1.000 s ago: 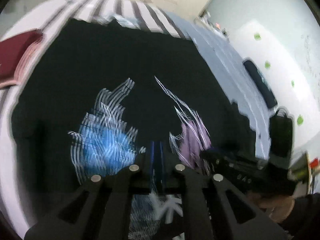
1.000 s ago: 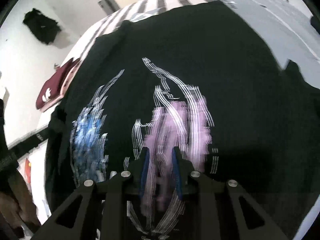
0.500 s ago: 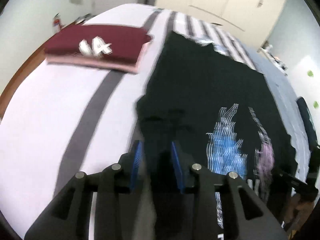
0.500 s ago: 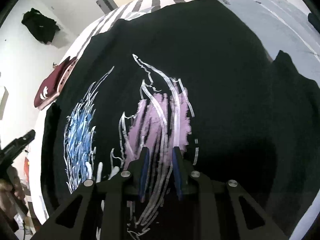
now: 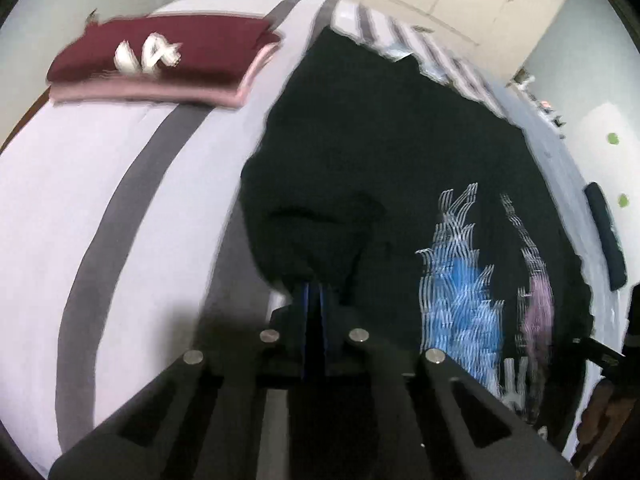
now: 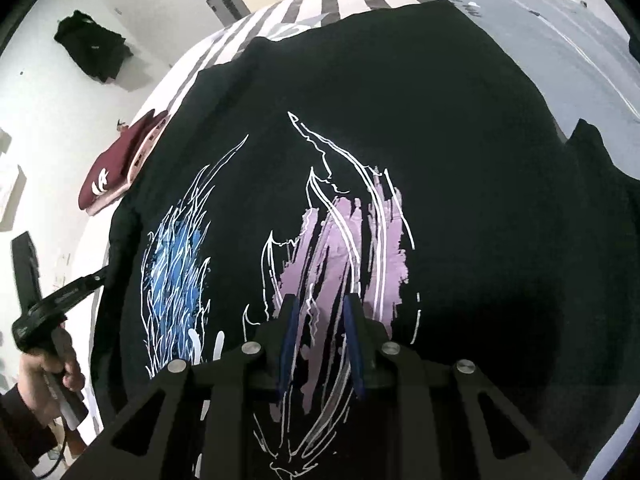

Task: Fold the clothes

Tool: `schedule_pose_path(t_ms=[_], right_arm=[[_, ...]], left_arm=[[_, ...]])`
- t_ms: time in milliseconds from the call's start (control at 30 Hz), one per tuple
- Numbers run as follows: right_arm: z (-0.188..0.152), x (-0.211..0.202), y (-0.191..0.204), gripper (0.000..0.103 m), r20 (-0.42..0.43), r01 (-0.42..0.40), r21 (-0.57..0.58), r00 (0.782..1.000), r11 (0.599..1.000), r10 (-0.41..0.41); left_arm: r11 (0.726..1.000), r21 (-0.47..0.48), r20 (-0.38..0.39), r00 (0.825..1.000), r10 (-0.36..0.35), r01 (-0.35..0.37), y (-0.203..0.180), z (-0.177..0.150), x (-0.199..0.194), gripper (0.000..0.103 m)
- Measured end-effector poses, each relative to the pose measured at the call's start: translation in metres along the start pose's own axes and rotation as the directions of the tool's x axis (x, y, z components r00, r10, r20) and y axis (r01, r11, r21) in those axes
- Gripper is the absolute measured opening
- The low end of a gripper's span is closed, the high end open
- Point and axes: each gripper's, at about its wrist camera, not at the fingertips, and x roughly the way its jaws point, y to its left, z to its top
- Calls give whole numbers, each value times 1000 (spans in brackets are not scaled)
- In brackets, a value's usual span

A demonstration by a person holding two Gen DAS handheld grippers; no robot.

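Black T-shirt (image 6: 360, 92) edge pinched in left gripper (image 5: 314, 292) jaws; right gripper (image 6: 320, 312) jaws parted.

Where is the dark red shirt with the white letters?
The folded maroon shirt lies on the striped bed, upper left in the left wrist view, left of the black T-shirt.

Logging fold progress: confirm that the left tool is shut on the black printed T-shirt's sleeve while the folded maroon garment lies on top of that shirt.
One detail is wrong. The folded maroon garment lies beside the black printed T-shirt on the striped bedsheet, not on it, as the left wrist view shows. The left tool is shut on its sleeve.
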Motion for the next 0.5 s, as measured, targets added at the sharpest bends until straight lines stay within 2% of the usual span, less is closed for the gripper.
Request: schedule_pose_path(t_ms=[200,333,500], right_arm=[[0,1,-11,21,-11,2,27,1000,1000,-1],[0,-3,-17,21,-7,9,34,1000,999,-8],[-3,-4,-27,21,-17,25,55,1000,998,-24]], left_arm=[[991,113,14,997,-69,67,-69,3,-13,3],[975,167,-55,989,-135,143,-120,-15,-1,3],[948,212,-145,967,-209,237,-177,-36,12,4]])
